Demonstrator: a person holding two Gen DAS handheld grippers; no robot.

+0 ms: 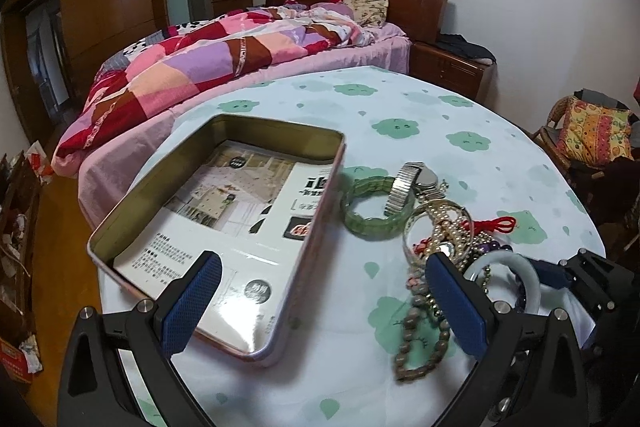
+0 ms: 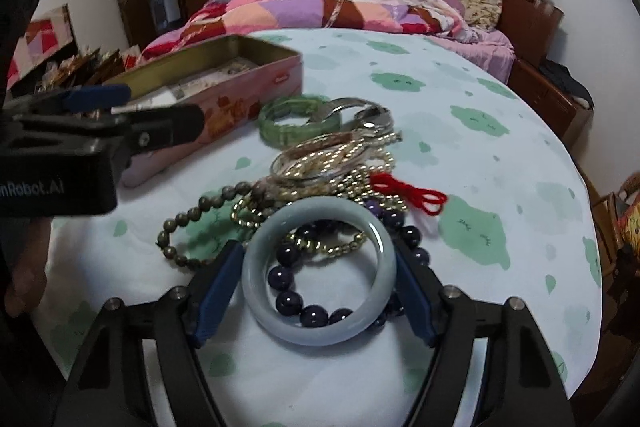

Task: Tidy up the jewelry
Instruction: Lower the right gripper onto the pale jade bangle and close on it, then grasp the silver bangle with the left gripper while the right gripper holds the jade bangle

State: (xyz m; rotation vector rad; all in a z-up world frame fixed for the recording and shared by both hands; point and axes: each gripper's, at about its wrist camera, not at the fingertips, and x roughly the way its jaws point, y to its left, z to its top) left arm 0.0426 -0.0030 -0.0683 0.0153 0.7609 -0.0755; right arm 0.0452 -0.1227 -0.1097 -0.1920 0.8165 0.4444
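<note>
Jewelry lies heaped on the tablecloth (image 2: pixel 480 99), just right of the open pink tin (image 1: pixel 224 227). Right gripper (image 2: pixel 316 291): jaws spread wide, one blue pad on each side of the pale jade bangle (image 2: pixel 320 331); whether the pads touch it cannot be told. Dark bead bracelet (image 2: pixel 288 299) lies partly inside the bangle. Left gripper (image 1: pixel 320 303): jaws wide, holding nothing, above the tin's near corner. Green bangle (image 1: pixel 372 223) and metal watch (image 1: pixel 416 183) lie just beside the tin.
</note>
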